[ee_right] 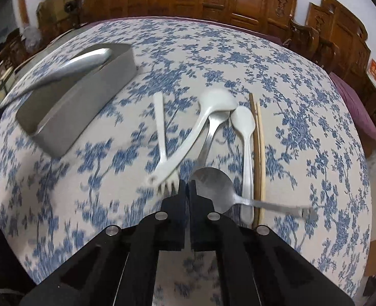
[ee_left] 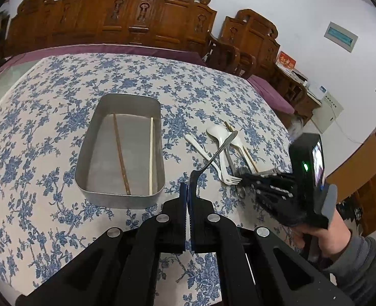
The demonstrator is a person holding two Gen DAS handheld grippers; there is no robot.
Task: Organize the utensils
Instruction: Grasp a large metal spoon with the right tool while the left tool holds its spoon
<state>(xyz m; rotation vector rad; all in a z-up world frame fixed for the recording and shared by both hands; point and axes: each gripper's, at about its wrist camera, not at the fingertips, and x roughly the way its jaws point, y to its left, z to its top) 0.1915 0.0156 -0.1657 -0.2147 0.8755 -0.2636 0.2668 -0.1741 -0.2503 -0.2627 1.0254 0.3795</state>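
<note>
Both tools are closed as I look through the two cameras. My left tool (ee_left: 188, 191) is clenched on a metal spoon (ee_left: 214, 156), gripping its bowl on edge while the handle rises up and away over the tabletop (ee_left: 47, 117). My right tool (ee_right: 187, 187) has its jaws pressed together, and I see nothing between them; the tips are low over the heap of utensils, just beside the white fork (ee_right: 162, 140) and the bowl of another metal spoon (ee_right: 213, 186). Only the left view shows the inside of the metal tray (ee_left: 85, 153): it holds a brown chopstick (ee_left: 121, 158) and a pale chopstick (ee_left: 151, 155), lying apart along its length. That view also shows the right hand (ee_left: 328, 227) in a grey sleeve, tilting its tool down toward the heap. The right view is blurred but shows the heap better: a white ladle (ee_right: 208, 112), a white spoon (ee_right: 244, 132) and two chopsticks (ee_right: 258, 153) side by side, all on the flowered cloth to the right of the tray, which I see here from outside only.
</note>
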